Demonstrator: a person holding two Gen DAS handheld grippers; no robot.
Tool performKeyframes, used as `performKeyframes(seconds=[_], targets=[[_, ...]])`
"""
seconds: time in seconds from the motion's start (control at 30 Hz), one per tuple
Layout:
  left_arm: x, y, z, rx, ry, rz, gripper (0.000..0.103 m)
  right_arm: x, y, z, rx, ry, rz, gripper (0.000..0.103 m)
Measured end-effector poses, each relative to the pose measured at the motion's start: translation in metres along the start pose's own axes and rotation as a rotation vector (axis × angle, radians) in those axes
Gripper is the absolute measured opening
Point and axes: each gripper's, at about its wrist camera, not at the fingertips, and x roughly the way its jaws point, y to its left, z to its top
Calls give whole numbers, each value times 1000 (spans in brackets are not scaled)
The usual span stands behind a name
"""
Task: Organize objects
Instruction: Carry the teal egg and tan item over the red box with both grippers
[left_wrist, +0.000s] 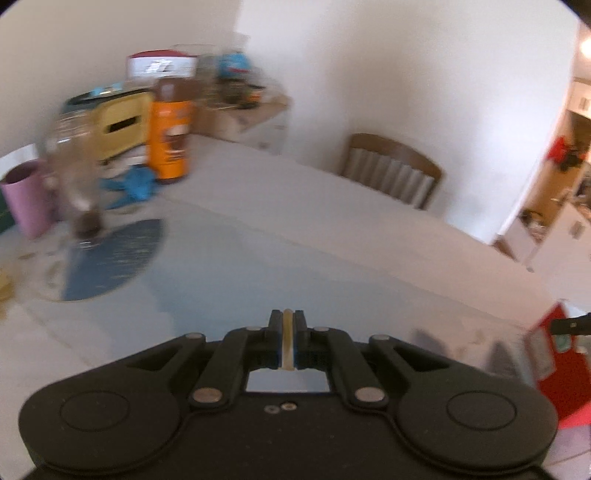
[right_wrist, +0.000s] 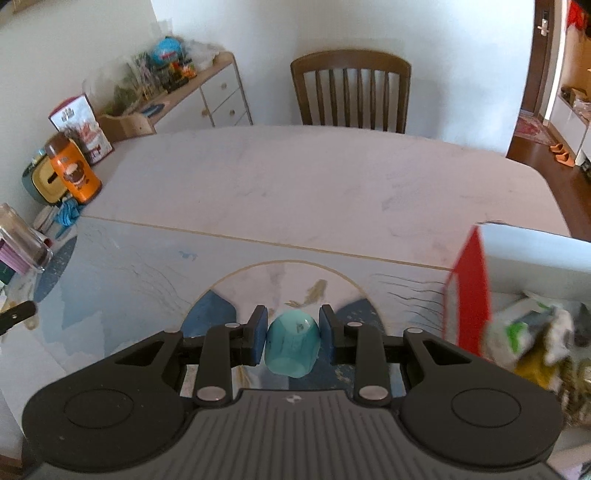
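My right gripper has its two blue-padded fingers clamped on a small teal rounded cup-like object of smooth plastic, one pad against each side, so it sits squarely between my fingertips above the pale marble-patterned table mat with blue patches and a thin gold arc. Just to the right of those fingers stands a red cardboard box with a white inside, open at the top, and crumpled white, green and yellow wrappers lie inside it. Far ahead of my right fingers, beyond the table's far edge, is a brown wooden slat-back chair. Well off to the left of them an orange cylindrical canister with a brown lid stands beside a yellow tissue box, and a clear plastic container sits nearer the left edge.

My left gripper has its fingers pressed together on a thin cream-coloured strip; I cannot tell what the strip is. This view is blurred. Ahead and to the left of these fingers I can make out a dark blue rounded patch on the mat and a pink cylindrical cup. The red box shows at the far right of my left fingers.
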Motion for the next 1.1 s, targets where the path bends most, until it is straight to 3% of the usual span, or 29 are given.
performKeyframes(seconds=[0.27,0.53,1.1], targets=[[3,-91,-3,60,25,-190,3,-46,-46,-18,58,-49,-7,29],[15,-189,-10,206,64,-330,3,-79,-100,-38,129,-96,-29,29],[27,-336,-44,406,145,-495,4,-121,-204,-69,252,-162,-111,29]])
